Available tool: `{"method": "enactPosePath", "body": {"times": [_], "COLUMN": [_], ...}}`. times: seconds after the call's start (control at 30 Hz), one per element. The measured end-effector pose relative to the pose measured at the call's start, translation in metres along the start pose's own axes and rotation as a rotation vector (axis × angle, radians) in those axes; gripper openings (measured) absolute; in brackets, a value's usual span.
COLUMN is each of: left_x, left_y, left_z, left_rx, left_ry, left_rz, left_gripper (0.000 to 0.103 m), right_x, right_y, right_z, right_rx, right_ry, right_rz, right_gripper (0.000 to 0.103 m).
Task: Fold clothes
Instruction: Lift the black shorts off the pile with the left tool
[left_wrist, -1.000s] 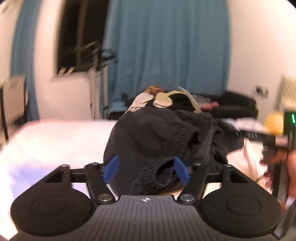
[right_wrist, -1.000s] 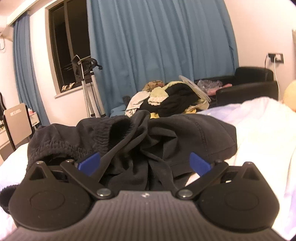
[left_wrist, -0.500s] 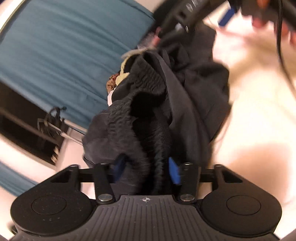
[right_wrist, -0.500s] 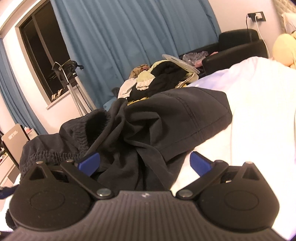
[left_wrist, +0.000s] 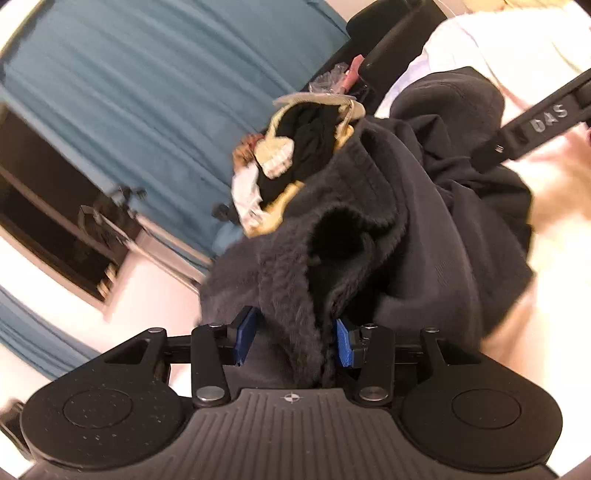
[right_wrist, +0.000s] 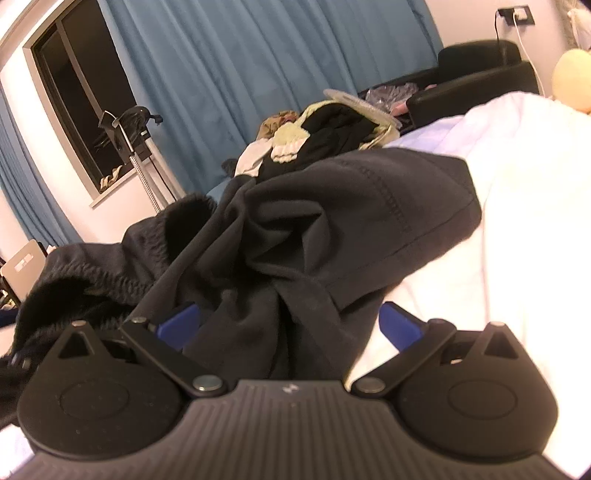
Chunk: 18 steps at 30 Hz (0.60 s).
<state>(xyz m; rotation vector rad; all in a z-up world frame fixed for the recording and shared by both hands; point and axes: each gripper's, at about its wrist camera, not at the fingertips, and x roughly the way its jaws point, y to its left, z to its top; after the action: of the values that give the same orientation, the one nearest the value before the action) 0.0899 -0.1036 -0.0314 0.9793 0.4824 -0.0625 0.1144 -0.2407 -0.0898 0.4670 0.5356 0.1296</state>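
Note:
A dark crumpled pair of shorts (right_wrist: 332, 229) lies on the white bed (right_wrist: 517, 229). In the left wrist view my left gripper (left_wrist: 293, 338) is closed on the elastic waistband of the shorts (left_wrist: 369, 240), the view tilted. My right gripper (right_wrist: 290, 321) is open, its blue pads on either side of a bunched fold of the same shorts near the hem side. The right gripper's arm (left_wrist: 535, 122) shows at the upper right of the left wrist view.
A pile of mixed clothes (right_wrist: 317, 144) lies behind the shorts. A black sofa (right_wrist: 476, 81) stands at the back right, blue curtains (right_wrist: 258, 74) and a dark window (right_wrist: 81, 110) behind. A yellow soft toy (right_wrist: 572, 77) sits at the far right.
My left gripper has tilted and closed on the waistband, lifting it. My right gripper has stayed open and moved closer over the shorts' folds.

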Motion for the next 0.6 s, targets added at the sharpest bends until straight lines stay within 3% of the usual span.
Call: {"method": "enactPosePath", "body": {"times": [0.1, 0.23, 0.27, 0.33, 0.4, 0.53, 0.6], "left_x": [0.012, 0.031, 0.034, 0.042, 0.046, 0.041, 0.04], "left_y": [-0.01, -0.024, -0.027, -0.027, -0.017, 0.027, 0.061], "left_z": [0.016, 0.03, 0.029, 0.027, 0.023, 0.01, 0.0], "left_rx": [0.053, 0.089, 0.098, 0.093, 0.011, -0.231, -0.412], "left_ry": [-0.02, -0.038, -0.048, -0.045, -0.032, -0.052, -0.053], "left_rz": [0.013, -0.03, -0.046, -0.084, -0.104, -0.113, -0.126], "left_gripper": [0.058, 0.07, 0.071, 0.057, 0.033, 0.026, 0.025], "right_x": [0.0, 0.003, 0.005, 0.009, 0.01, 0.014, 0.013], "right_y": [0.0, -0.001, -0.002, -0.001, 0.0, 0.005, 0.009], "right_z": [0.0, -0.002, -0.004, -0.006, -0.007, -0.012, -0.016], "right_rx": [0.007, 0.007, 0.005, -0.005, -0.023, -0.064, -0.105], "right_ry": [-0.006, 0.002, 0.009, 0.015, 0.008, 0.007, -0.016], "right_rz": [0.0, 0.002, -0.003, -0.007, -0.012, -0.016, -0.025], "right_gripper": [0.103, 0.103, 0.103, 0.103, 0.103, 0.103, 0.103]}}
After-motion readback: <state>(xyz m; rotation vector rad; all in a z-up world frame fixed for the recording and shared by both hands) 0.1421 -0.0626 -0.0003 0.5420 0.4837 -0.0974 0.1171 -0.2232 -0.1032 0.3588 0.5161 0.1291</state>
